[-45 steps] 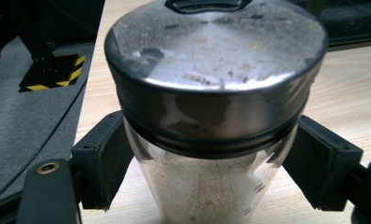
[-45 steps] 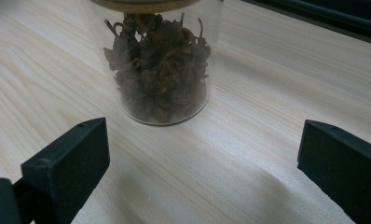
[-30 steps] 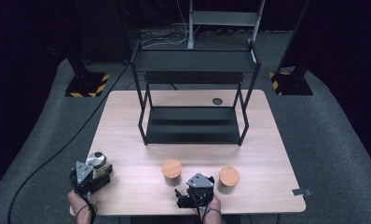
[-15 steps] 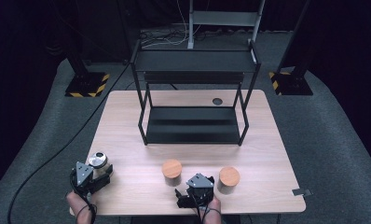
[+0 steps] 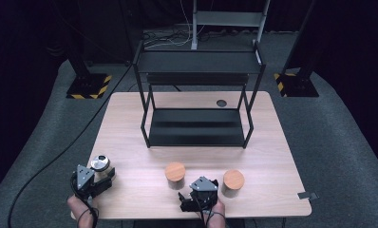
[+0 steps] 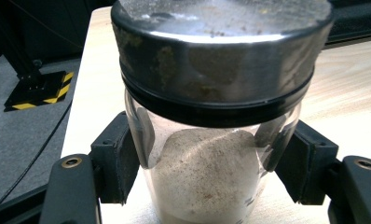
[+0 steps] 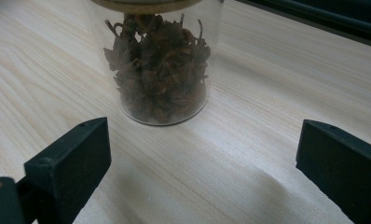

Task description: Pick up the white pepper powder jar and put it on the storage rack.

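- Left gripper: jaws sit either side of the metal-lidded glass jar, pads flanking the glass below the lid band. Jar is dead centre between them. Contact looks likely on both sides, but I cannot tell whether the jaws are actually clamped or just hugging it.
- Jar contents: pale powder, filling roughly the lower half. Lid is dull steel with brown residue on it. Jar stands upright on the table, at the near left corner in the high view.
- Right gripper: jaws spread wide, nothing between them.
- Ahead of the right jaws, slightly toward the left one: glass jar of dried brown flowers, wood-coloured lid, upright, well clear of both jaw tips.
- High view: that wooden-lid jar is just ahead-left of the right gripper; a second wooden-lid jar stands just to its right, beside the hand.
- Black two-tier rack sits well beyond both pairs of jaws, mid-table.
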`<state>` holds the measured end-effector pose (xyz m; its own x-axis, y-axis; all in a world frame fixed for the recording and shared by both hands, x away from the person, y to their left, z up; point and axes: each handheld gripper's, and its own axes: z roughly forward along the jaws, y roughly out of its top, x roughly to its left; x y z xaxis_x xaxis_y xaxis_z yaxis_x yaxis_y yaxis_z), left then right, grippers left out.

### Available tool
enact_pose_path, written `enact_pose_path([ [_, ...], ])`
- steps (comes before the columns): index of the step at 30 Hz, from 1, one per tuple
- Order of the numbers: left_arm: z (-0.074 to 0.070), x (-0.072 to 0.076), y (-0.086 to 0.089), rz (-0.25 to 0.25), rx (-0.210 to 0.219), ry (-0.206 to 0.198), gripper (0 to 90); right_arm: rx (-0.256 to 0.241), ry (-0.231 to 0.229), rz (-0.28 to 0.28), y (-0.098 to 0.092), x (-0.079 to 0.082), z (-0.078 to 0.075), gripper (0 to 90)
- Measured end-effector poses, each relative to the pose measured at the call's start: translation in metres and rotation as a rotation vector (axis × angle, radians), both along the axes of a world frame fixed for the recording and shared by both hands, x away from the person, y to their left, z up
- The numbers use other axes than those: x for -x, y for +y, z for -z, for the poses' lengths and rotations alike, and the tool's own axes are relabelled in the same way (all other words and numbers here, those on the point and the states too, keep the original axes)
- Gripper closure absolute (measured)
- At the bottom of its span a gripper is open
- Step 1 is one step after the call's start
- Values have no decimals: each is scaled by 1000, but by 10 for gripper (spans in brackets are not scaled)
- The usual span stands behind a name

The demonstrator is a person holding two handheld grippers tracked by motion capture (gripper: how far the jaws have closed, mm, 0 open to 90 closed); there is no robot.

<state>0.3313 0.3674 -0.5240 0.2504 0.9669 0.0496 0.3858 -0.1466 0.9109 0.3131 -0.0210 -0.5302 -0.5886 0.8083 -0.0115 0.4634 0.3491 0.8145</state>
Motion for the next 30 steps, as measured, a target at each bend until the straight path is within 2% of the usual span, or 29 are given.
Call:
enact_pose_path([
  [5,-1,1,-2,0,-4,-6,303,2,1,-1,0,0,0,26],
  [8,-3,1,-2,14,25,-7,303,2,2,0,0,0,0,26],
  [13,-7,1,-4,21,32,-9,303,2,1,-1,0,0,0,26],
  [30,-14,-4,-18,59,17,-4,303,0,2,-2,0,0,0,29],
])
